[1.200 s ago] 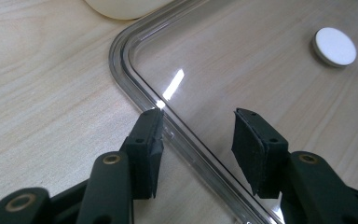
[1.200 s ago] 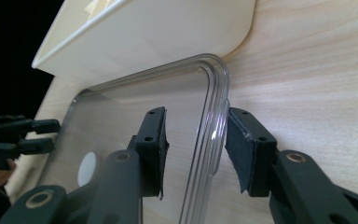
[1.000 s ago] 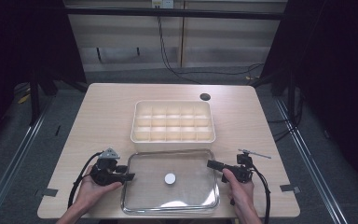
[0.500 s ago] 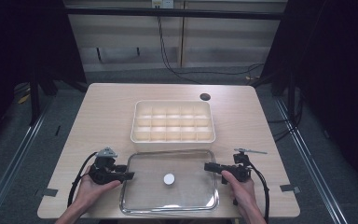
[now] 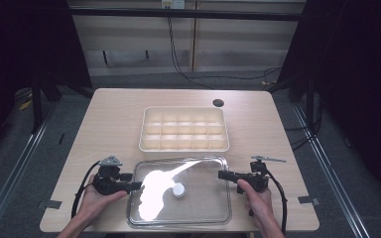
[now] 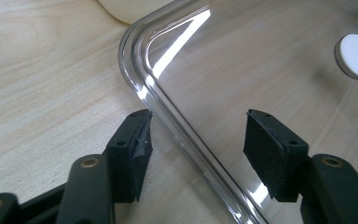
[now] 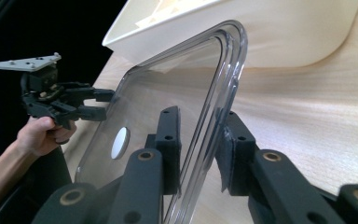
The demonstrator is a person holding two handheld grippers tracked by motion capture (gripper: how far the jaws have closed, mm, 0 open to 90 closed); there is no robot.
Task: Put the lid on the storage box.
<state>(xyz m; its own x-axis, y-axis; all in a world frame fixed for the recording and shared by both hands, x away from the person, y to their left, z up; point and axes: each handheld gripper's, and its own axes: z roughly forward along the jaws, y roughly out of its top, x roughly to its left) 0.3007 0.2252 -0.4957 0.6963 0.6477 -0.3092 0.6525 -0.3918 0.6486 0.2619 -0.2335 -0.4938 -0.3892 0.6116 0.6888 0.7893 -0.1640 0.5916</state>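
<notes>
Clear lid (image 5: 178, 189) laid flat at table (image 5: 114, 119) 6 o'clock, just beside cream divided tray (image 5: 184, 129). Left gripper (image 5: 135, 186) held level at lid's 9 o'clock edge, jaws spread wide astride rim. Right gripper (image 5: 222, 174) held at 3 o'clock edge, jaws astride rim with gaps visible, nothing clamped.

Item count — table (image 5: 114, 124): one. Tray (image 5: 183, 130): one, cream, centre of the high view, divided into fifteen compartments — three rows of five. Lid (image 5: 198, 208): one, clear, lower centre, with one white knob (image 5: 178, 190). Grippers: two — left gripper (image 5: 135, 186), right gripper (image 5: 222, 174). Hole (image 5: 218, 103) in the tabletop: one, upper right.
</notes>
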